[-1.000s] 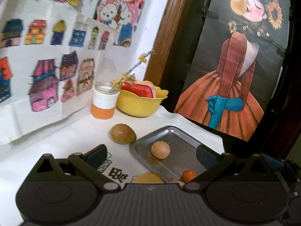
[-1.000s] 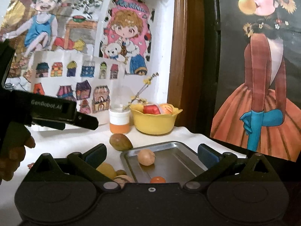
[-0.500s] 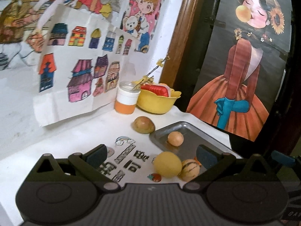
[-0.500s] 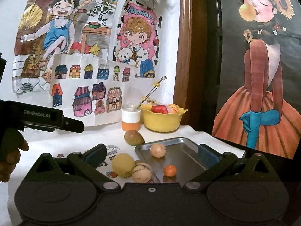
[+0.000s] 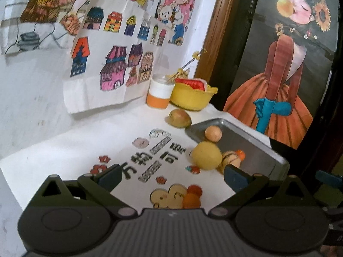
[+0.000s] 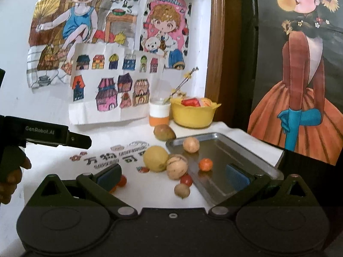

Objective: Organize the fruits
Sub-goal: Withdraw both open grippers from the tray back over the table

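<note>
A metal tray holds a tan round fruit and a small orange. Left of it on the white table lie a yellow lemon, a striped tan fruit, a red berry and a small tan fruit. A brown-green mango lies behind the tray. My right gripper is open and empty, above the table's front. My left gripper is also open and empty, near the lemon and the tray; small orange fruits lie between its fingers.
A yellow bowl with red and orange fruit and an orange-and-white jar stand against the back wall. Printed stickers cover the tabletop. A hand holds the left gripper's finger at the left. A dark poster stands to the right.
Both grippers have drawn back from the tray, so more of the table and loose fruits show. Both stay open.
</note>
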Tool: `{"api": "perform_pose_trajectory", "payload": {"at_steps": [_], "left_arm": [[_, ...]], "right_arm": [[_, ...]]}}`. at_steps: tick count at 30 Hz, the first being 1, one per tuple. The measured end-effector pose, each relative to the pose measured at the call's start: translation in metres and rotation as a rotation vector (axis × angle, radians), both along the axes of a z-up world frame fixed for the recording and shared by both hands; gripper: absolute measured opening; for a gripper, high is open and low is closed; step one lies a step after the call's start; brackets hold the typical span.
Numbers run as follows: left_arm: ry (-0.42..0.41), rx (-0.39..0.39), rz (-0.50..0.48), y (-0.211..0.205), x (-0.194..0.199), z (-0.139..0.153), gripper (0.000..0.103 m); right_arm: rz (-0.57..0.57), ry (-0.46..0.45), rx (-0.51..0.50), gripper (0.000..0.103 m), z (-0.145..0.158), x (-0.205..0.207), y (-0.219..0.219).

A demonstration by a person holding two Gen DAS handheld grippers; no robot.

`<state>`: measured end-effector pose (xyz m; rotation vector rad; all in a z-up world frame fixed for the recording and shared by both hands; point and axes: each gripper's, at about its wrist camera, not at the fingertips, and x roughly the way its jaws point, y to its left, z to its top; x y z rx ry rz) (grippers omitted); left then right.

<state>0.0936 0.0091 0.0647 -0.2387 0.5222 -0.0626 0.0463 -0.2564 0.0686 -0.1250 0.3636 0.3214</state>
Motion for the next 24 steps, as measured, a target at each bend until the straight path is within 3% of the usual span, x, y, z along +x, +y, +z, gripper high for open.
{"api": "perform_pose_trajectory", "payload": {"at_steps": [14,24], "left_arm": [[0.057,0.044,-0.036,-0.009,-0.012,-0.024,0.103],[0.103,0.079,-0.063,-0.021,-0.007,-0.043,0.103]], "right_arm": [[0.007,0.160,-0.116,0.102,-0.038,0.004,0.014],[0.038,0.223,-0.123,0.102,-0.056,0.013,0.017]]}}
